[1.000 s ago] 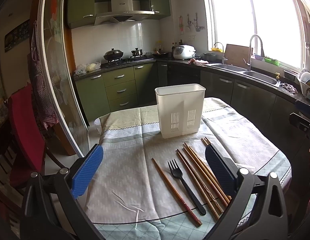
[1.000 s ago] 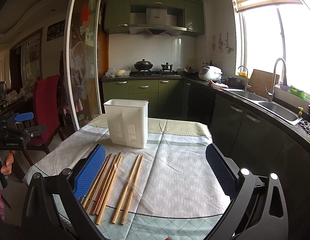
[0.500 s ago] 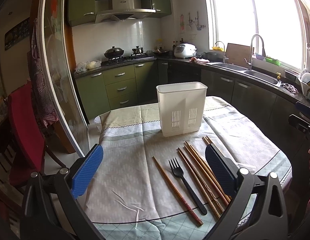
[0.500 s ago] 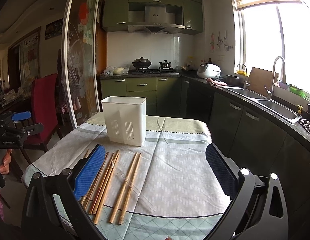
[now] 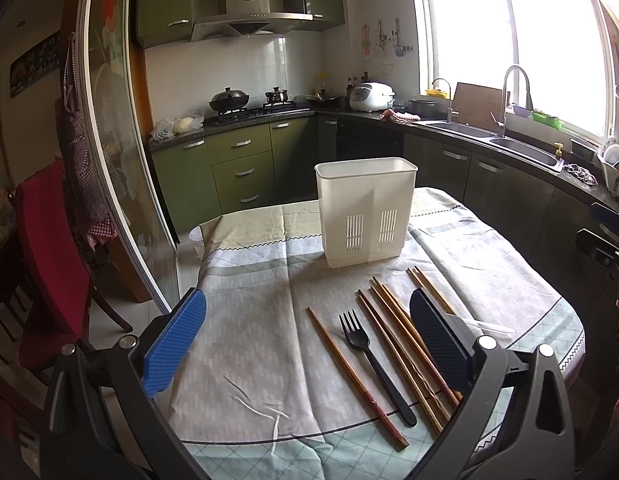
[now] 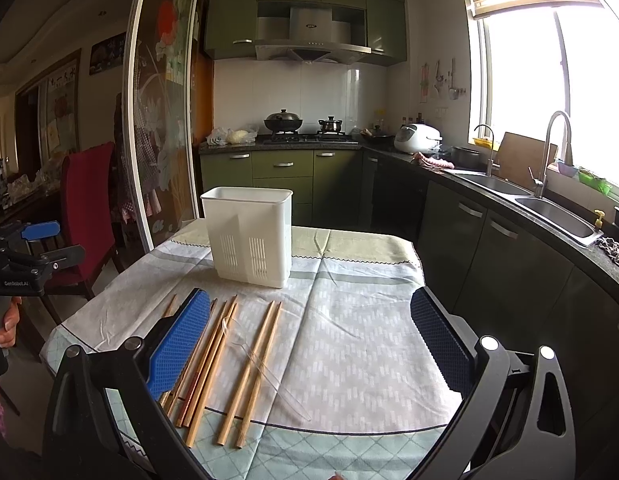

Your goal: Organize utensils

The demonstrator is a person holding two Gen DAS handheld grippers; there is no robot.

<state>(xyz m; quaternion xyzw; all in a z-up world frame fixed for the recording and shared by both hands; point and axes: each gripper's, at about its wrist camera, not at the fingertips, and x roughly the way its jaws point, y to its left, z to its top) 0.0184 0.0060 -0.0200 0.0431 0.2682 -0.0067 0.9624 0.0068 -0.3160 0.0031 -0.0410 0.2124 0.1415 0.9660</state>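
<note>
Both grippers hang spread and empty above the table's near edge. The black fork (image 5: pixel 373 360) lies between the left gripper (image 5: pixel 305 340) fingers, handle toward the near edge, tines toward the white holder (image 5: pixel 365 212); chopsticks (image 6: pixel 253 364) lie parallel before the right gripper (image 6: pixel 309 344).

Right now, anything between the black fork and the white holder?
Nothing visible. The black fork lies flat on the tablecloth among the chopsticks; bare cloth runs from its tines to the white holder. Left gripper hangs open above, holding nothing.
</note>
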